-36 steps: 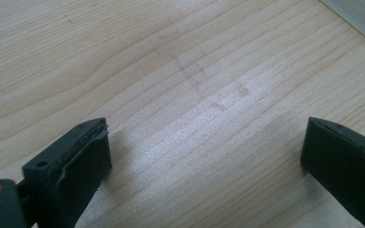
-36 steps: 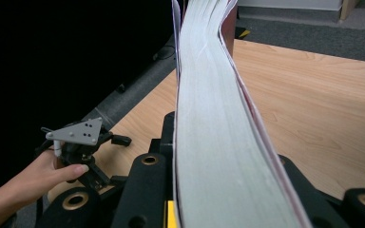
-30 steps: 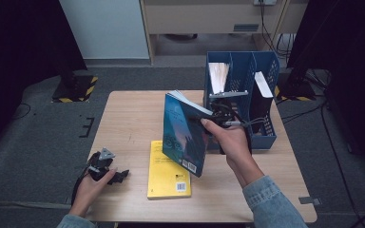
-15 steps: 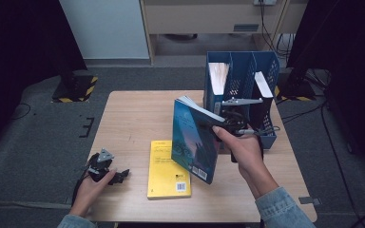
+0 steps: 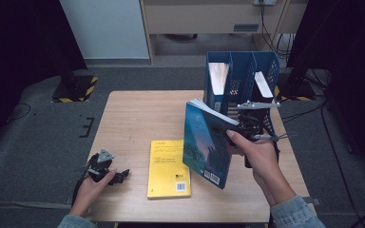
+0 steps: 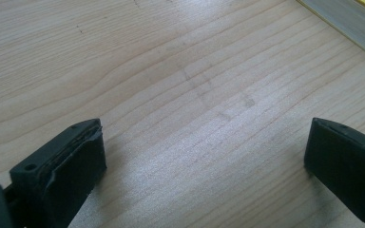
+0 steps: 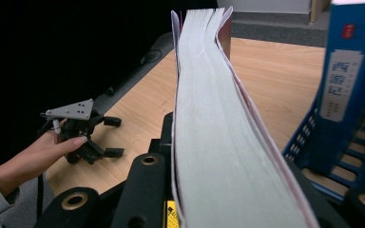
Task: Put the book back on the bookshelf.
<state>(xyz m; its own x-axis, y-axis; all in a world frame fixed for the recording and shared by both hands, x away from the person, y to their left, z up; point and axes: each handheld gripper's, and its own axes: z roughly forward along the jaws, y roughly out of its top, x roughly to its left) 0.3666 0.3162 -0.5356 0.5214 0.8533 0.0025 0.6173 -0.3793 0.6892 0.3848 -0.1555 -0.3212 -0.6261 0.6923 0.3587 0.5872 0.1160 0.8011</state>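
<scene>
My right gripper [image 5: 227, 129] is shut on the top edge of a blue paperback [image 5: 205, 148] and holds it upright and tilted above the table, just in front of the blue file rack [image 5: 241, 71]. In the right gripper view the book's page edges [image 7: 218, 142] run away from me between the black jaws. A yellow book [image 5: 168, 168] lies flat on the table to the left of the blue one. My left gripper [image 5: 118, 176] rests at the table's front left corner. Its jaws stand wide apart over bare wood [image 6: 171, 71] with nothing between them.
The file rack has several slots; white papers [image 5: 218, 76] stand in the left one, and a blue book with a printed spine [image 7: 344, 76] stands in another. The yellow book's page edge [image 6: 347, 23] lies beyond the left jaws. Dark floor surrounds the wooden table [image 5: 142, 114].
My right gripper has carried the blue book to the right, closer to the file rack. The left hand and the yellow book have stayed where they were.
</scene>
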